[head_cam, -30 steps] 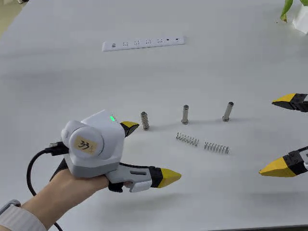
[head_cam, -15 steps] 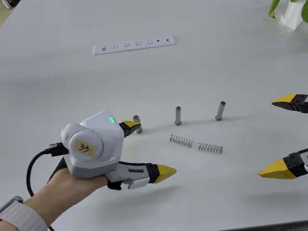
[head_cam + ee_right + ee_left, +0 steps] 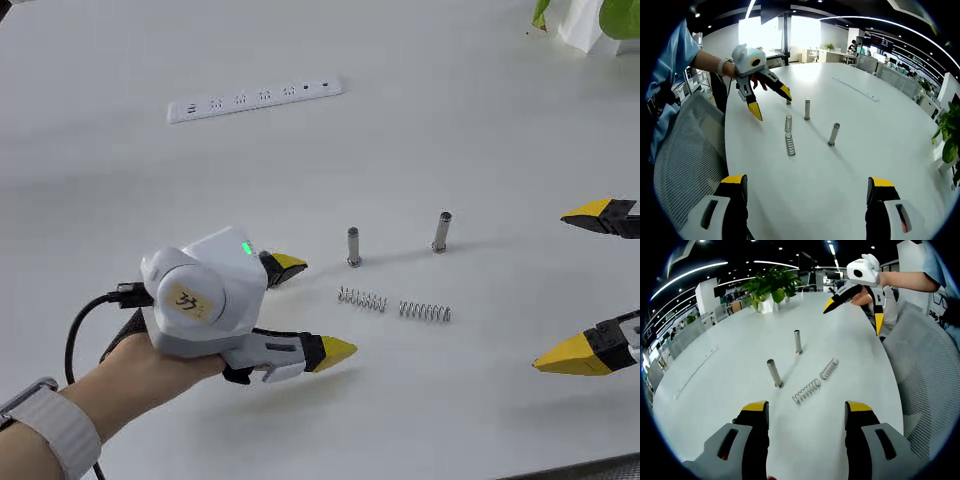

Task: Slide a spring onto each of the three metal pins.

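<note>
I'm working in a big open-plan office. The long white table [image 3: 470, 120] in front of me carries a power strip [image 3: 254, 98], upper left in the head view. A potted plant [image 3: 767, 290] stands on it, upper left in the left gripper view. In the right gripper view, a grey mesh office chair [image 3: 685, 145] sits at left. Ceiling light strips [image 3: 875, 22] curve across the top, above distant desks [image 3: 822, 52] and bright windows [image 3: 805, 30].
</note>
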